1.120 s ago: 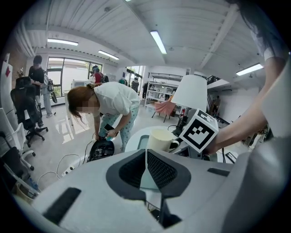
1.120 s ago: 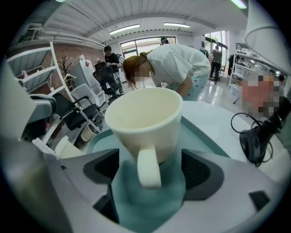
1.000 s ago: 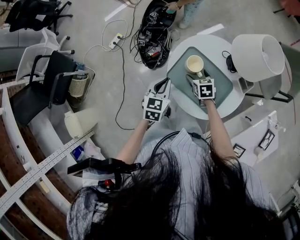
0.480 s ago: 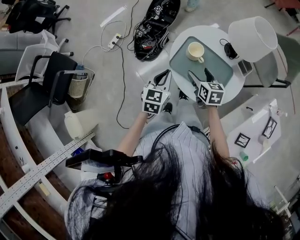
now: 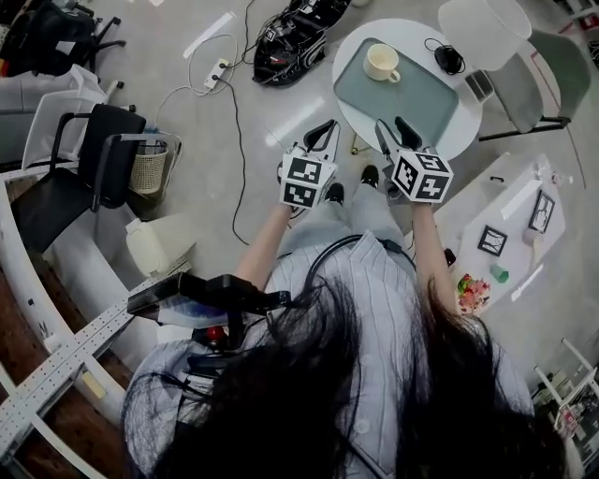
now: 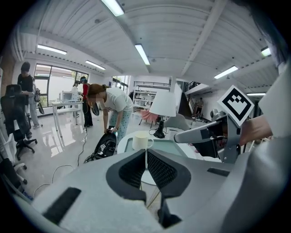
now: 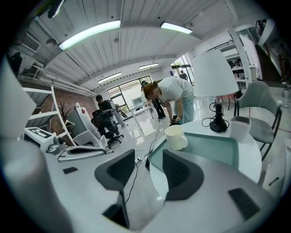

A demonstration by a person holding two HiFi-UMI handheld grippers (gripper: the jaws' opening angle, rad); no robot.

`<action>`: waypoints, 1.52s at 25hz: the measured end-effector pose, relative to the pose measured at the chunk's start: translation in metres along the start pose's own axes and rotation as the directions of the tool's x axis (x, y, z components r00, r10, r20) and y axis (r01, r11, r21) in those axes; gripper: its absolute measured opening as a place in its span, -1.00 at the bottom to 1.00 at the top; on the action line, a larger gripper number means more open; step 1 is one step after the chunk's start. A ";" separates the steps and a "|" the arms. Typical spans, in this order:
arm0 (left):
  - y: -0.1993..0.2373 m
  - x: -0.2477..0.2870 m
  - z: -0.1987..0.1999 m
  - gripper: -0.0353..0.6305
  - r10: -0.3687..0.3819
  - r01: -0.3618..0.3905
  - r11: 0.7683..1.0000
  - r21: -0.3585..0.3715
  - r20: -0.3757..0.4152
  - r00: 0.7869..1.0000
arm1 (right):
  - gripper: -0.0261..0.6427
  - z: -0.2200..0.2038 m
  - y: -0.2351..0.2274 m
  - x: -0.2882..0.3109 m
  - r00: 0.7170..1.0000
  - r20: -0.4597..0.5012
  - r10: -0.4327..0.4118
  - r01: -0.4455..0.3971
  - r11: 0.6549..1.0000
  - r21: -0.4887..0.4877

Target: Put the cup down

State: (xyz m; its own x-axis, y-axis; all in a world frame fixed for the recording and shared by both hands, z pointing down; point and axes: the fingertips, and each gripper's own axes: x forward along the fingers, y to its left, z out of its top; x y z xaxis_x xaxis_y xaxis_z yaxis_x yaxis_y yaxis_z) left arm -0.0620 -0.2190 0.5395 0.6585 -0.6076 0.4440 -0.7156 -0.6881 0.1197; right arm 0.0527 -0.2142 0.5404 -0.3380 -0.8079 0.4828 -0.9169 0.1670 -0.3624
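Cup point(image 5: 382, 62) sits on the teal mat point(image 5: 416, 98) on the round table point(image 5: 347, 39). Your right gripper point(image 5: 390, 131) is empty, its half-apart jaws just closing. Your left gripper point(image 5: 323, 133) has its jaws together.

Left gripper point(image 6: 146, 157) jaws together; cup point(image 6: 140, 141) on table point(image 6: 121, 146).

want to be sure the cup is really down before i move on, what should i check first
1. Cup upright on the mat: ok.
2. Right gripper off the cup, jaws apart, just been closing on nothing: ok.
3. Left gripper empty, jaws together: ok.
4. Cup clear of the lamp and the table edge: ok.
5. Anything inside the cup: cannot tell.
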 end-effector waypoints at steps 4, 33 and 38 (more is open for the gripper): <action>-0.017 -0.013 -0.003 -0.82 0.002 -0.002 1.000 -0.019 0.020 1.000 | -0.33 -0.004 0.010 -0.034 1.000 0.029 0.002 -0.002 1.000 0.017; -0.236 -0.140 -0.082 -0.82 0.072 -0.072 0.997 -0.017 0.025 0.997 | -0.69 -0.132 0.034 -0.257 0.988 0.054 0.145 -0.145 0.989 -0.004; -0.251 -0.170 -0.093 -0.82 0.085 -0.085 0.996 0.003 0.010 0.996 | -0.70 -0.141 0.050 -0.275 0.984 0.069 0.167 -0.168 0.986 0.006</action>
State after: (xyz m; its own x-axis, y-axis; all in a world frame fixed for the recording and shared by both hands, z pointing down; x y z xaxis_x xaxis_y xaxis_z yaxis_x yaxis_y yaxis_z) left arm -0.0156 0.0940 0.5165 0.5974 -0.6679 0.4438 -0.7684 -0.6351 0.0786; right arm 0.0695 0.0961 0.5023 -0.4708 -0.8058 0.3593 -0.8459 0.2965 -0.4433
